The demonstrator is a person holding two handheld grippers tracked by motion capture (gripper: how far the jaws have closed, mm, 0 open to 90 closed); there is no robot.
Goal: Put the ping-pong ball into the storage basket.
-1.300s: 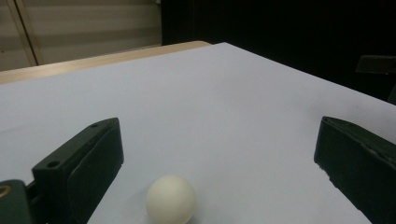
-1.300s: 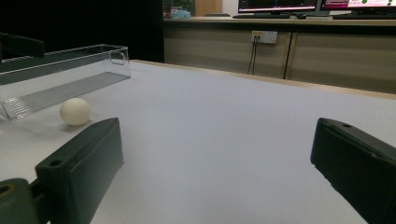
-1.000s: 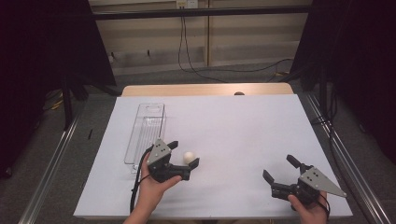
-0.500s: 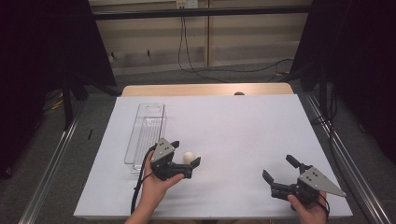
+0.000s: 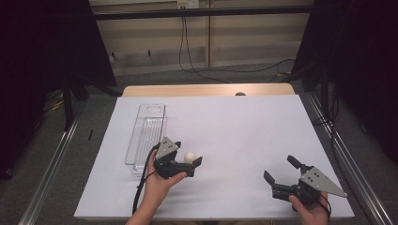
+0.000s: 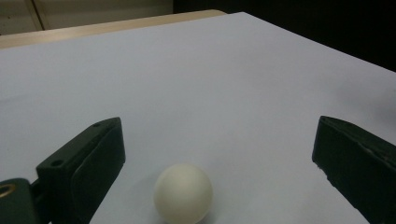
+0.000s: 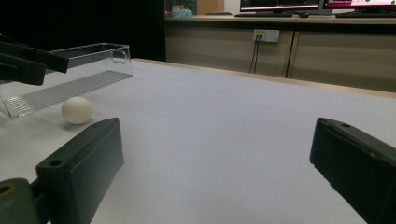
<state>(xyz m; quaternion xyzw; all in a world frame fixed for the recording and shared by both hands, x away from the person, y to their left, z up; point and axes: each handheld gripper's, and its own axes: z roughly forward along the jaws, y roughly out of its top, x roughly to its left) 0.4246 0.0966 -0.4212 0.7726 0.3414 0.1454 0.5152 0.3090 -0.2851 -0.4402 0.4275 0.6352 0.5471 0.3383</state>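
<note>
The clear, long rectangular plastic tray (image 5: 146,136) lay just beside the left gripper (image 5: 187,161), on its outer side and a little beyond it. That gripper was released, jaws spread wide. The small white, smooth round ball (image 6: 183,192) rested on the white table covering (image 5: 234,126), between the jaws in the left gripper view and closer to the left-hand one, touching neither.

Judgement: the ball looked light, rigid and slick — liable to roll at a slight nudge or squirt out of an off-centre pinch. Hold should be taken across its widest part, both pads meeting it together.

Obstructions: none between the jaws and the ball; the tray wall was near enough to catch a wide swing of that gripper.

The right gripper (image 5: 280,173) was well apart from the ball, likewise released with jaws parted, holding nothing — its own view showed the ball (image 7: 77,110) far off, beside the tray (image 7: 70,79).
</note>
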